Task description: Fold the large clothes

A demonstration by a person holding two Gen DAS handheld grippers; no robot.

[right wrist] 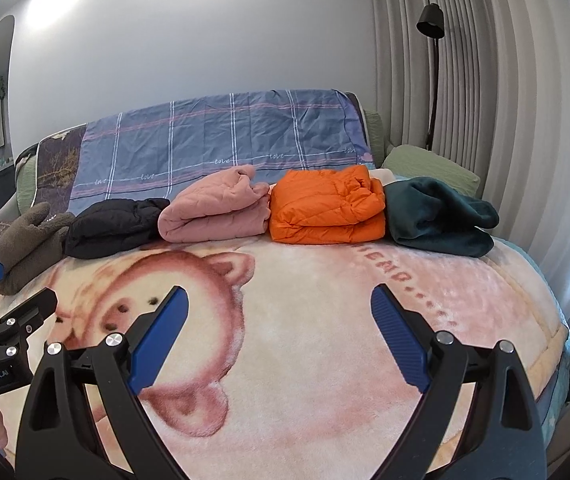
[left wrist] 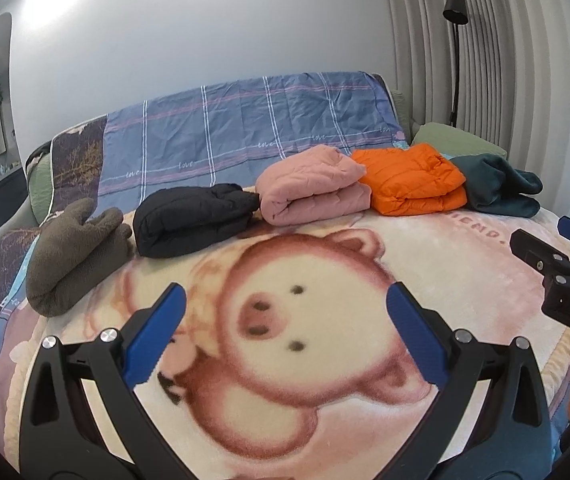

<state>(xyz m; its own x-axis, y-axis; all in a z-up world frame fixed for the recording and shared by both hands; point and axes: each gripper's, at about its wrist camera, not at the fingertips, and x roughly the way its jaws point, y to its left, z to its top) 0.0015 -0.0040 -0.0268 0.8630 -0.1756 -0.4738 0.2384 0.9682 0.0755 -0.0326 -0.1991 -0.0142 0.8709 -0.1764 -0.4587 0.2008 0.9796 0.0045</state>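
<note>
Both grippers are just hanging over the near part of the bed with nothing in them: the left gripper has its blue fingers spread wide over the pig's snout on the pig-print blanket, and the right gripper is spread just as wide over the pink stretch right of the pig. Each one shows up at the edge of the other's view, so they're side by side, not touching. The clothes are all lined up in a row along the far edge of the blanket, already folded: from left to right there's a brown fleece, a black puffer jacket, a pink quilted jacket, an orange puffer jacket and a dark teal fleece. The black one touches the pink one, and the pink, orange and teal bundles are packed right up against each other. Behind the row a blue plaid sheet is draped up over the head of the bed, a green pillow sits at the far right, and a black floor lamp stands by the grey curtains.
</note>
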